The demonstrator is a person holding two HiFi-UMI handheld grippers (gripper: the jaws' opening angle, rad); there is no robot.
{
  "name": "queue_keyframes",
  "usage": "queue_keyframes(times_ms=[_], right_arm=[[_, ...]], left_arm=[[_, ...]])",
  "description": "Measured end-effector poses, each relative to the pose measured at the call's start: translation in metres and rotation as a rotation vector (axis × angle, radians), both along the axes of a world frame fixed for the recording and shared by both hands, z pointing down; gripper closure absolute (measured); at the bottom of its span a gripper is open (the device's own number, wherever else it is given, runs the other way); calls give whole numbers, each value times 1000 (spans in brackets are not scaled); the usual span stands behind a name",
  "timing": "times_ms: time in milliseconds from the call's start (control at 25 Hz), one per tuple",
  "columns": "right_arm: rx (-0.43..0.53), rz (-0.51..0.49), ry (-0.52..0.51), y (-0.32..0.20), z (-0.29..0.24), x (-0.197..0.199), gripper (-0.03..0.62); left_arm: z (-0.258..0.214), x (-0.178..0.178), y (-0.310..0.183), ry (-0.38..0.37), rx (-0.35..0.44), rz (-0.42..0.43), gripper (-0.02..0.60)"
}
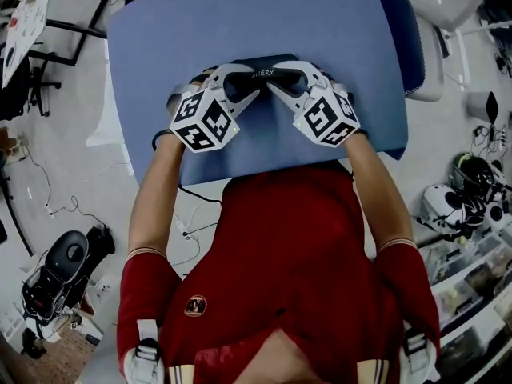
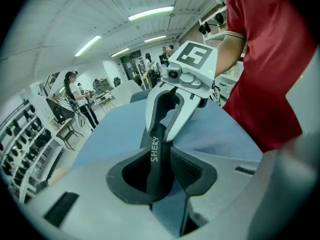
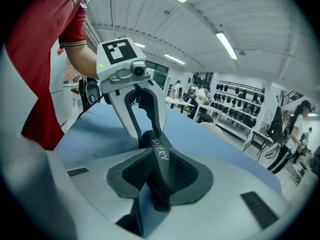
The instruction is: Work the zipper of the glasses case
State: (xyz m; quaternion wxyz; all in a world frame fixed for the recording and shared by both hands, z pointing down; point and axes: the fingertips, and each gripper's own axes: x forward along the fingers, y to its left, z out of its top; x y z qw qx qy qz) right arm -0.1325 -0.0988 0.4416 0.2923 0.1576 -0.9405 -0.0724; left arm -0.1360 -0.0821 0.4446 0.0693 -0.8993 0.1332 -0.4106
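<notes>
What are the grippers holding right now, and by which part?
Both hold the case: the left gripper pinches its left end, the right gripper its right end.

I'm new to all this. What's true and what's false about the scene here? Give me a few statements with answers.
1. The left gripper and the right gripper are both clamped on the same glasses case. True.
2. The table under the case is green. False: it is blue.
3. White lettering shows on the case. True.
4. The shirt of the one holding the grippers is yellow. False: it is red.
5. The right gripper hangs empty, away from the case. False: the case sits between its jaws.
</notes>
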Motion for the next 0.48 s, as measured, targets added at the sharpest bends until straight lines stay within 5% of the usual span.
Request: queue_keyframes(times_ms=[480], right_arm=[[12, -94, -1, 6, 1, 13, 494]], left_arm=[[13, 14, -5, -92, -32, -29, 451]])
